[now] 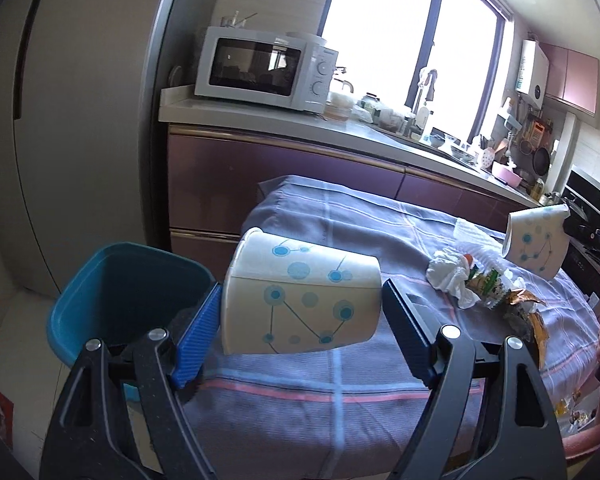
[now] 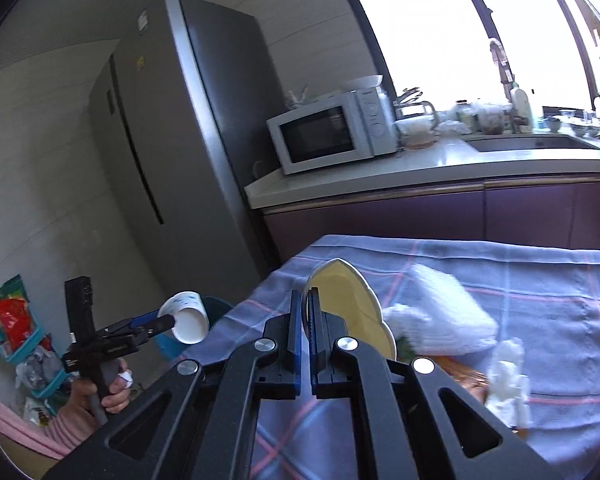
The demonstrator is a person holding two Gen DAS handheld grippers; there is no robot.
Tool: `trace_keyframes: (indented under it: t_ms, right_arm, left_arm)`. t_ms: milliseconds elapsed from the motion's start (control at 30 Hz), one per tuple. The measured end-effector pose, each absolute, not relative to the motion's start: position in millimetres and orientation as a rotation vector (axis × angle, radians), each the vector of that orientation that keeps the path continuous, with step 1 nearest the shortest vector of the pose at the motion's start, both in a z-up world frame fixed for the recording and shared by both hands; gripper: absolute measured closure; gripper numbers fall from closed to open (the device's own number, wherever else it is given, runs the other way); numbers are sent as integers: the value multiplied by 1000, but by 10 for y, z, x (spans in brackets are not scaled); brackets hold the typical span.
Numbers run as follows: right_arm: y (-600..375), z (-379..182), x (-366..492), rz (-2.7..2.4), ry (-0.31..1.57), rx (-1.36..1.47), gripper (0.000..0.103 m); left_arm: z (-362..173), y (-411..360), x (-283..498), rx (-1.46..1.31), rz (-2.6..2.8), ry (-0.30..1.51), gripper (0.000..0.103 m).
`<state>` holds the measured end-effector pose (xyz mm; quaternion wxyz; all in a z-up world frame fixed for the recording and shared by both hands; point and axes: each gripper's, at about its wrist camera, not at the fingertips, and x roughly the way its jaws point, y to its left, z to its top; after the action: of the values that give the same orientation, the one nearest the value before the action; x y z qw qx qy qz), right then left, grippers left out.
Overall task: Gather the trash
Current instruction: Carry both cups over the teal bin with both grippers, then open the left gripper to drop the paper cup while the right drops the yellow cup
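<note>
In the left wrist view a white paper cup with blue dots [image 1: 304, 300] lies on its side between my left gripper's [image 1: 300, 328] wide-apart blue fingers, beside the teal trash bin [image 1: 112, 288]. From the right wrist view the same cup [image 2: 188, 318] sits at the left gripper's [image 2: 160, 322] tips, over the bin [image 2: 216, 308]. My right gripper [image 2: 305, 312] is shut on the flattened rim of a second paper cup [image 2: 348, 312], which shows at the right in the left view [image 1: 536, 240]. Crumpled tissue [image 1: 452, 276] and wrappers [image 1: 496, 284] lie on the cloth.
A purple checked cloth [image 1: 340, 392] covers the table. Behind it run purple cabinets and a counter with a microwave [image 1: 260, 68] and a sink [image 2: 532, 144]. A grey fridge [image 2: 172, 140] stands left. A white folded towel [image 2: 448, 312] and tissue [image 2: 508, 384] lie on the cloth.
</note>
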<state>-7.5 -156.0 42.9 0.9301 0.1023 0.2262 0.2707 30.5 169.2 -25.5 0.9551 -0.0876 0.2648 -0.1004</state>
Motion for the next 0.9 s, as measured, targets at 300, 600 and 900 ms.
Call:
trace_keyframes:
  t_ms: [300, 600, 900]
  right_arm:
    - [-280, 355, 493, 879, 557, 147, 101]
    - [817, 121, 1066, 1011, 687, 100, 101]
    - [1563, -265, 1429, 1023, 839, 85, 101]
  left_arm:
    - [-310, 2510, 370, -190, -4, 557, 24]
    - [-777, 2987, 664, -196, 113, 688, 24]
    - [-1162, 3195, 984, -213, 147, 794, 24]
